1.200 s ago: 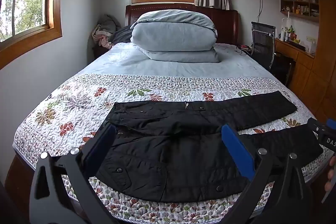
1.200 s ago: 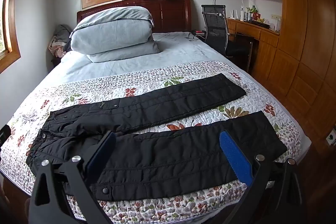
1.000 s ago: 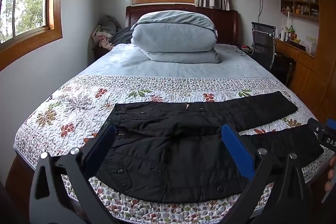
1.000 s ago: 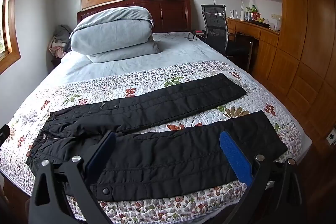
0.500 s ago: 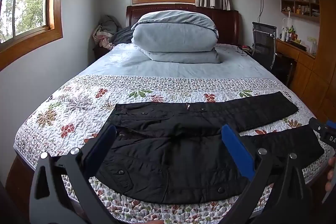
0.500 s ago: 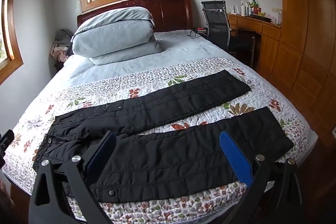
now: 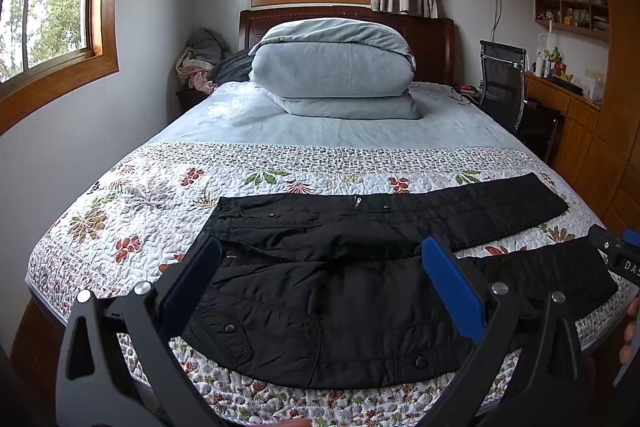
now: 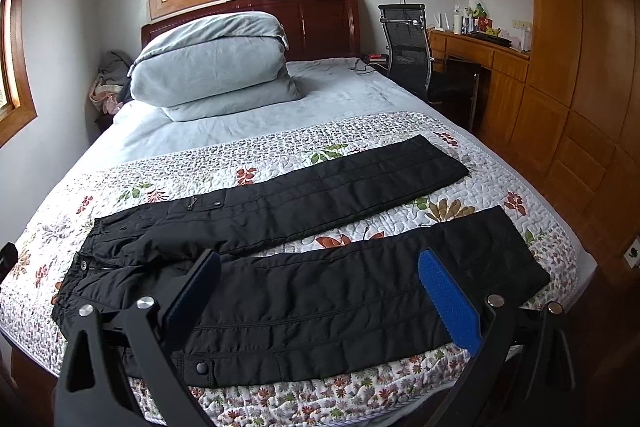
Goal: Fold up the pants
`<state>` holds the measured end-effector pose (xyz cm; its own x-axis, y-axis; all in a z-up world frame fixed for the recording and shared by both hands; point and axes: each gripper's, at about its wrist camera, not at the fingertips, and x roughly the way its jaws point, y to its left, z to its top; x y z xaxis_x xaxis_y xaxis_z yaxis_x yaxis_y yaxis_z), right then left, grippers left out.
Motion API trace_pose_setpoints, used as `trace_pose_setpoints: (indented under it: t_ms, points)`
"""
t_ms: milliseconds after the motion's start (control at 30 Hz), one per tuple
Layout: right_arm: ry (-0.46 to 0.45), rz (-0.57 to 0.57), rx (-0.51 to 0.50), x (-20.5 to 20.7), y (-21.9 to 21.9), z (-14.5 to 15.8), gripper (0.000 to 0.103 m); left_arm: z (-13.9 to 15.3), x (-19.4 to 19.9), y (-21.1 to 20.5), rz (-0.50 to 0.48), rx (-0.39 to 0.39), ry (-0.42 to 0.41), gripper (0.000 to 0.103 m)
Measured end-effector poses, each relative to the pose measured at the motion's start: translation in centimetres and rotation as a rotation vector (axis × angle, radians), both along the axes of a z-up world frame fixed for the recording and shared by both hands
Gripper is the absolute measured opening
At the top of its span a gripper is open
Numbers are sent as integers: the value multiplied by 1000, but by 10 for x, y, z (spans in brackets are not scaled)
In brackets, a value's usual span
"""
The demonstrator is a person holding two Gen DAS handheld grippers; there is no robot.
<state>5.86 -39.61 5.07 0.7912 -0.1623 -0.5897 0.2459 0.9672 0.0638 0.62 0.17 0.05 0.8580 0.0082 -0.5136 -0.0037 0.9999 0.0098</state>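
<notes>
Black quilted pants (image 7: 340,291) lie flat across the near end of the bed, waist to the left, both legs spread apart and pointing right. They also show in the right wrist view (image 8: 304,291). My left gripper (image 7: 320,259) is open and empty, above the waist and hip part near the bed's front edge. My right gripper (image 8: 318,271) is open and empty, above the near leg. Neither touches the pants.
A floral quilt (image 7: 132,211) covers the near half of the bed. A folded grey duvet (image 7: 332,75) sits by the headboard. An office chair (image 8: 408,51) and a wooden desk (image 8: 480,55) stand to the right. A wall is to the left.
The right wrist view has risen and tilted, so the pants sit lower and a little further right in it. The left gripper has barely moved. The pants lie as before.
</notes>
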Motion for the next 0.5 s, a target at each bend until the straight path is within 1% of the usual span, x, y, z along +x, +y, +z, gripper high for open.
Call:
trace_pose_setpoints:
  t_ms: [500]
  points:
    - [1, 0, 5, 0, -1, -1, 100, -3, 0, -5, -8, 5, 2, 101]
